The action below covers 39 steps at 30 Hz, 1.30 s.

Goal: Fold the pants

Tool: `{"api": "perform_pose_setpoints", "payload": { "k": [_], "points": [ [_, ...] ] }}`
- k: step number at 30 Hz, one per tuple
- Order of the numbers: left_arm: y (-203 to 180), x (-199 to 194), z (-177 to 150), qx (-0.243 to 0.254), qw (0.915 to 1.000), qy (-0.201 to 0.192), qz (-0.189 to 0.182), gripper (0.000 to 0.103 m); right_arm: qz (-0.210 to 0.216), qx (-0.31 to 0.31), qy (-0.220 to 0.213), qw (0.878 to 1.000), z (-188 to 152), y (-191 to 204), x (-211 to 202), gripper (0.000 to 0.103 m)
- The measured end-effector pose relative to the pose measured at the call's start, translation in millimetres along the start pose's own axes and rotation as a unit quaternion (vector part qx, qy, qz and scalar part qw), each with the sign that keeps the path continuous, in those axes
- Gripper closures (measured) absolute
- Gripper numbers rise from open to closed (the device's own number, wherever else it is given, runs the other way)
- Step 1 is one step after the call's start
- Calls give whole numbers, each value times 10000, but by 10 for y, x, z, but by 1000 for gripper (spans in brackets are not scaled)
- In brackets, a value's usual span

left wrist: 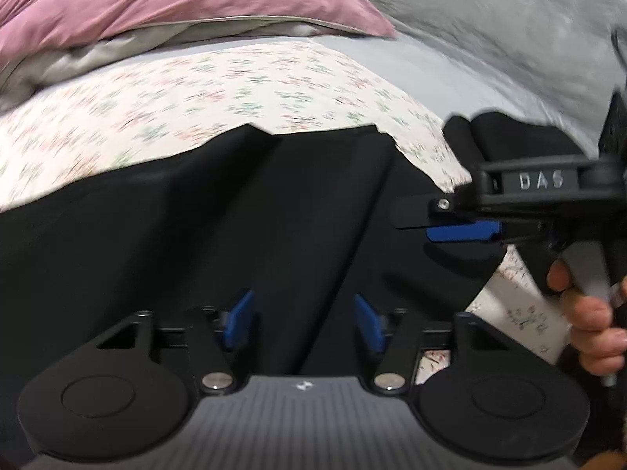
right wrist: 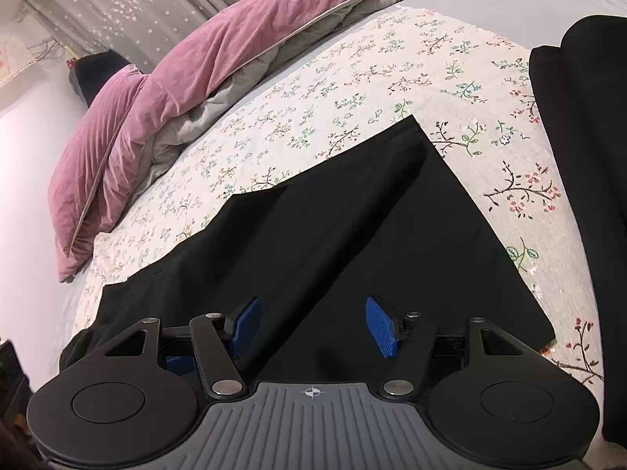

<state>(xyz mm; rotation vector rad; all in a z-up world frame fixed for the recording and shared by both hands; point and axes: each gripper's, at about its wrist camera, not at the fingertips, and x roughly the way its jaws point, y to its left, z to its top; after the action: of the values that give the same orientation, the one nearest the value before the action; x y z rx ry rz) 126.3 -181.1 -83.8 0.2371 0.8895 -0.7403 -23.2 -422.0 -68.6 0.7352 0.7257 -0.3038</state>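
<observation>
Right wrist view: black pants (right wrist: 333,243) lie flat on the floral sheet (right wrist: 298,109) of the bed, already doubled w/ legs stacked, hem corners pointing toward the pink duvet (right wrist: 164,78). Right tongs (right wrist: 313,323) sit low over the near part of the fabric, blue pads apart w/ nothing pinched btwn them. Left wrist view (blurred): left tongs (left wrist: 301,323) likewise gapped over the cloth, nothing gripped; a hand (left wrist: 588,313) carries the other tool in from the right. Step looks like btwn folds, prob. lining up for the next crosswise fold. Next move calls for both tongs to close on matching edge pts thru all layers, then lift evenly and carry over w/o dragging the stack askew. Another dark garment (right wrist: 580,156) lies just beside, far right; steer clear of it.
</observation>
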Motion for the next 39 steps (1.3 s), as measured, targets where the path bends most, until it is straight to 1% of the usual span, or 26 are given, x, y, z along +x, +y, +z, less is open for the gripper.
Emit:
{"api": "perform_pose_setpoints", "payload": {
  "k": [1,3,4,5,6,7,9,11,13,16,17,19,23,25,27,30,32,34,36,39],
  "points": [
    [-37,54,31,144,9999,18,38,46,-14,12,-2,10000,4,-5,5,43],
    [-84,165,76,353,9993,70,120,59,-48,50,-9,10000,11,-17,9,43],
    [-83,216,94,417,9989,109,155,63,-63,75,-22,9999,14,-25,8,43],
    [-70,247,107,443,9988,128,150,74,-73,95,-37,9999,18,-34,5,43],
    [-38,265,122,431,9990,106,91,90,-85,107,-51,9999,21,-40,3,43],
    [-5,258,134,378,9993,69,40,94,-101,118,-59,9999,24,-45,4,43],
    [126,231,178,31,9998,-19,-199,95,-130,119,-58,9998,32,-53,14,43],
    [315,202,215,-514,9973,-147,-502,95,-137,113,-51,9998,34,-50,28,43],
    [587,149,212,-1168,9899,-297,-751,95,-131,75,-48,9999,34,-34,41,43],
    [1000,98,178,-2040,9728,-446,-1001,95,-132,21,-29,9999,34,1,69,43],
    [1120,83,162,-2241,9680,-492,-1012,95,-129,7,-13,9999,33,11,82,43],
    [1293,61,136,-2491,9627,-542,-912,95,-110,-18,19,9999,32,32,106,43],
    [1501,35,79,-2663,9606,-613,-505,95,-13,-82,93,9999,47,91,171,43],
    [1572,30,40,-2650,9624,-578,-151,94,-12,-107,129,9999,55,124,217,43],
    [1616,24,8,-2595,9643,-514,78,94,38,-132,155,9998,66,152,257,43],
    [1657,4,-23,-2640,9631,-508,122,92,156,-210,148,9995,109,206,315,43],
    [1637,28,16,-2594,9643,-510,126,92,237,-272,140,9993,153,255,362,41],
    [1618,28,31,-2541,9658,-490,142,92,334,-506,98,9981,211,337,416,41],
    [1601,42,30,-2471,9678,-469,141,91,263,-766,40,9967,281,441,503,41],
    [1581,69,32,-2319,9718,-405,142,91,-52,-1056,61,9944,420,611,669,41]
  ]
}}
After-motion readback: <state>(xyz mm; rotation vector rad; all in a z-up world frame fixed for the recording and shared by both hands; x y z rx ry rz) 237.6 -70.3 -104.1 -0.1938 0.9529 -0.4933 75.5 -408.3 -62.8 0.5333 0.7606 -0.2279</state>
